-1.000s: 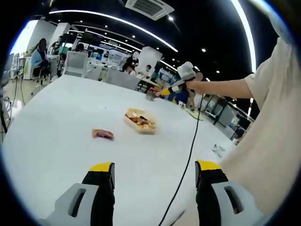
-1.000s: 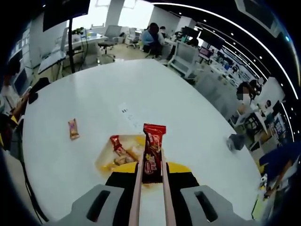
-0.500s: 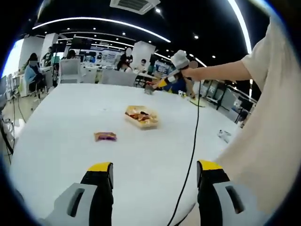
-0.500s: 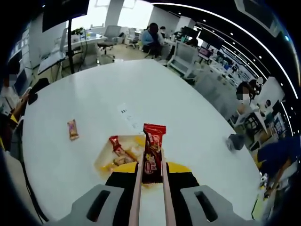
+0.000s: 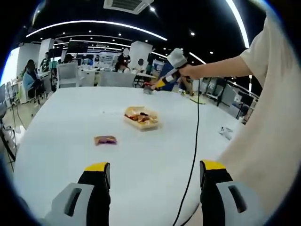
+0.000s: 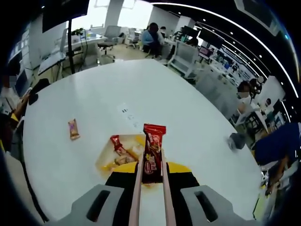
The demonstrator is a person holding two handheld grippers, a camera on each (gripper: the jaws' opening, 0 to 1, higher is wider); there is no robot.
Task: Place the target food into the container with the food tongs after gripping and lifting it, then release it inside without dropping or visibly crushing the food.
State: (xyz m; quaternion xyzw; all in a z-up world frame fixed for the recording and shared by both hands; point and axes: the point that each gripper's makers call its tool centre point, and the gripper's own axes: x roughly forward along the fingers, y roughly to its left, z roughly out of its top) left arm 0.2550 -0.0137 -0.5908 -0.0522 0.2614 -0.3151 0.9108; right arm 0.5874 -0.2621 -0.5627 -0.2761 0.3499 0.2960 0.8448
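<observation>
In the left gripper view, the left gripper (image 5: 152, 175) hangs above the near edge of the white surface (image 5: 66, 117) with its jaws wide apart and nothing between them. Toward the middle of the surface sits a shallow tray (image 5: 141, 118) with wrapped snacks in it, and a small purple-wrapped snack (image 5: 105, 140) lies well apart from it, nearer the camera. A black cable (image 5: 194, 136) runs from the near edge up to the right gripper (image 5: 165, 77), held high above the far side of the surface by an outstretched arm (image 5: 221, 70). Chairs and people stand beyond the far edge.

In the right gripper view, the right gripper (image 6: 150, 170) is closed on a pair of food tongs (image 6: 137, 197), whose tips pinch a red-wrapped snack bar (image 6: 153, 150) upright, above the tray (image 6: 107, 156). The small snack (image 6: 73, 128) lies toward the surface's (image 6: 197, 127) edge.
</observation>
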